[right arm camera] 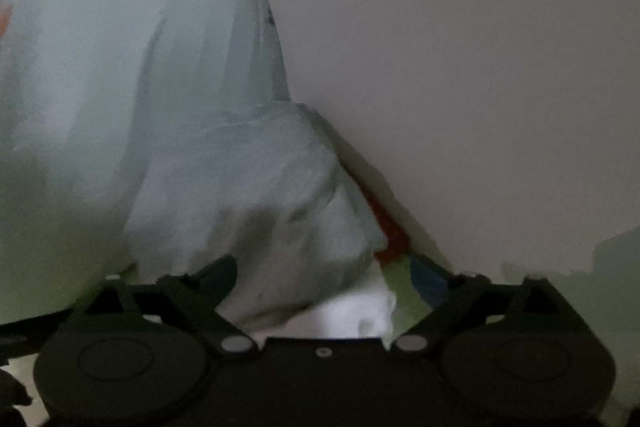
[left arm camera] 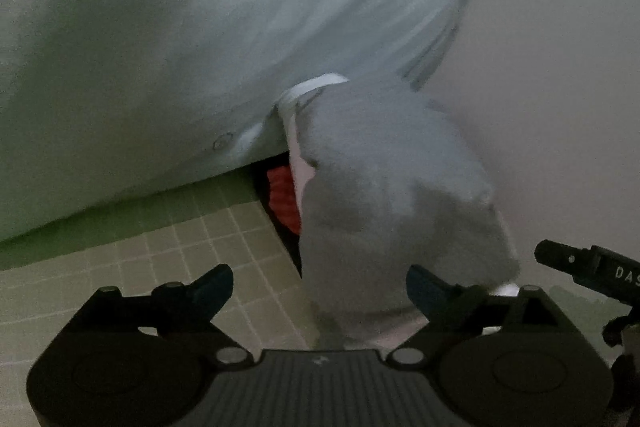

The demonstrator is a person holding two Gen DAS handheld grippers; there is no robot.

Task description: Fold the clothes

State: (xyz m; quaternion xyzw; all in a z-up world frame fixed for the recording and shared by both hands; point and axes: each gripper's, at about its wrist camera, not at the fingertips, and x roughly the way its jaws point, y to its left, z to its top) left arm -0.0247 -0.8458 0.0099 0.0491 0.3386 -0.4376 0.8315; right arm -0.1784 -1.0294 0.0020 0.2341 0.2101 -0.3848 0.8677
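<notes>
A pale grey-blue garment (left arm camera: 208, 39) fills the upper left of the left wrist view, with a button near its lower edge. A bunched fold of its grey fabric (left arm camera: 392, 195) with a white edge hangs down in front of my left gripper (left arm camera: 320, 287). The jaws stand wide open, and the fold sits loosely by the right finger (left arm camera: 428, 291). In the right wrist view the same garment (right arm camera: 100, 87) covers the left half. A crumpled lump of fabric (right arm camera: 280, 223) lies between the wide open fingers of my right gripper (right arm camera: 326, 277), unpinched, with a white part (right arm camera: 352, 311) at its base.
A green gridded mat (left arm camera: 160, 267) lies under the cloth at lower left. Something red (left arm camera: 284, 199) shows beneath the fabric, and a red patch (right arm camera: 390, 239) shows likewise. A plain pale surface (left arm camera: 560, 87) fills the right side. A black part of the other tool (left arm camera: 592, 267) pokes in at right.
</notes>
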